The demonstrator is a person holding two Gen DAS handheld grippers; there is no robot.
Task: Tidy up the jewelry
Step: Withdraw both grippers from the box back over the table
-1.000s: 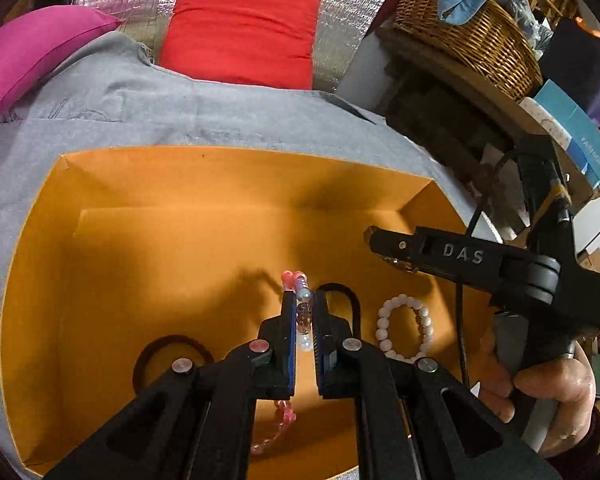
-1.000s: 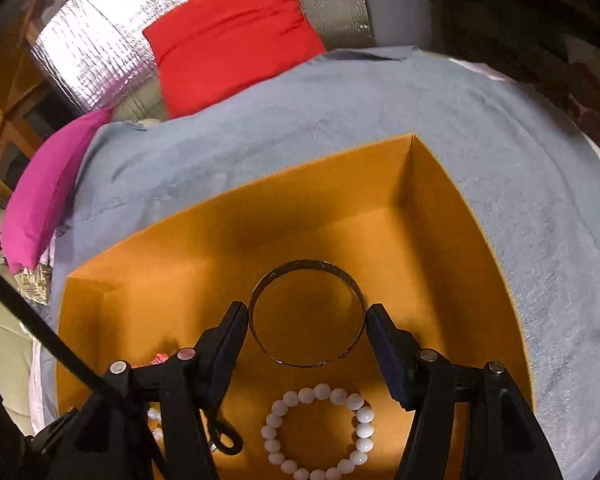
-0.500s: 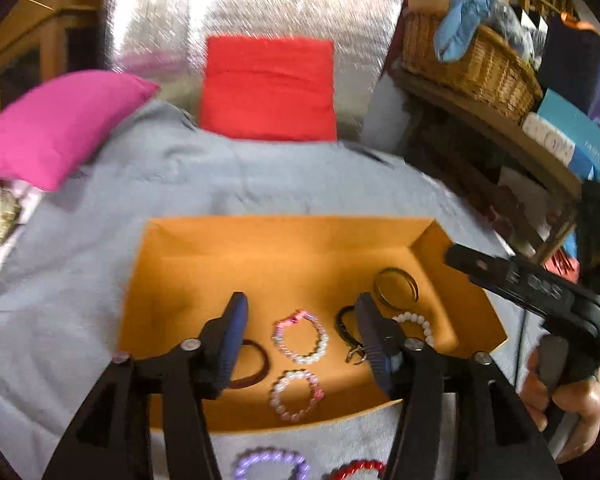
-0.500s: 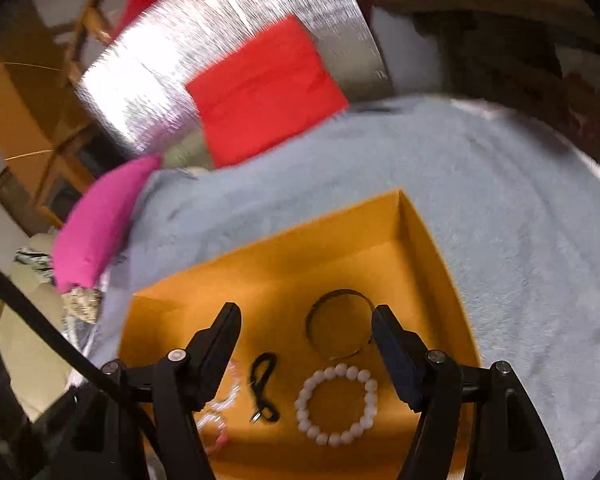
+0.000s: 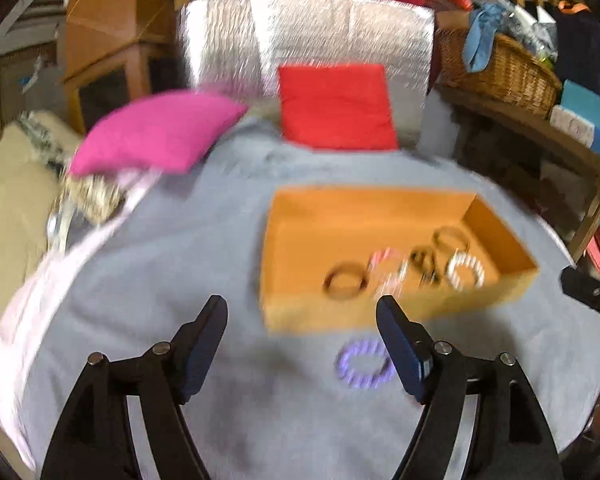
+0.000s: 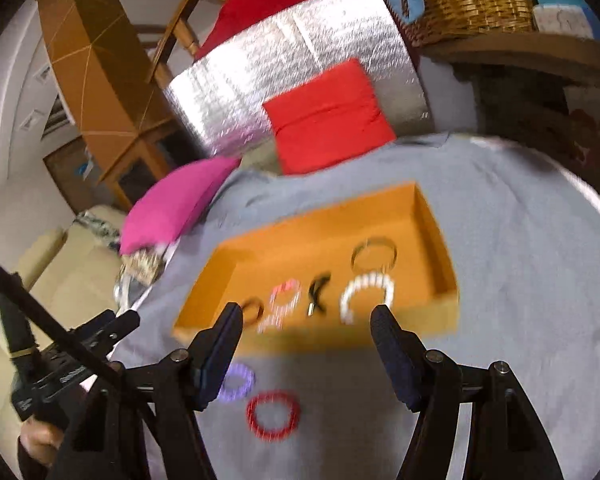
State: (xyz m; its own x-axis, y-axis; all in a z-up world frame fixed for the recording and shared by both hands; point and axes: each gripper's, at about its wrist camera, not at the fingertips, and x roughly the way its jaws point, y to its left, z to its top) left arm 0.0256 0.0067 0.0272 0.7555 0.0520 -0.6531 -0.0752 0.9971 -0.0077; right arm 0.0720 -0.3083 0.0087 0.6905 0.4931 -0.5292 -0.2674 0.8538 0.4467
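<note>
— Orange cardboard fills the middle of both views: the orange box [image 5: 496,236] sits on the grey cloth [image 5: 204,272], and we see our bracelets lying inside it. What do we make of the left claw [image 5: 302,312]?

— We see it pointing down at a slant over the cloth, low in the left wrist view, jaws standing wide apart with nothing between them. They have just been opening. The purple bracelet [image 5: 363,363] lies on the cloth just inside its right finger, in front of the box's near wall, not held.

— And the right claw [image 6: 306,320]?

— We see it tilted down too, its fingers spread wide and empty, the tips framing the box's near wall in the lower middle of the right wrist view. Its jaws have just closed a touch, with nothing in them. Below its left finger lie the purple bracelet and the red bracelet [image 6: 274,415], side by side on the cloth.

— What rests in the box?

— From the right wrist view we count, left to right: a dark ring [image 6: 254,309], a pink bead bracelet [image 6: 284,300], a black clasp piece [image 6: 318,292], a white pearl bracelet [image 6: 366,296] and a thin metal bangle [image 6: 374,254] behind it. All are blurred.

— Anything of the person?

— At the lower left of the right wrist view, we see a hand [image 6: 40,440] gripping the left tool's handle.
</note>
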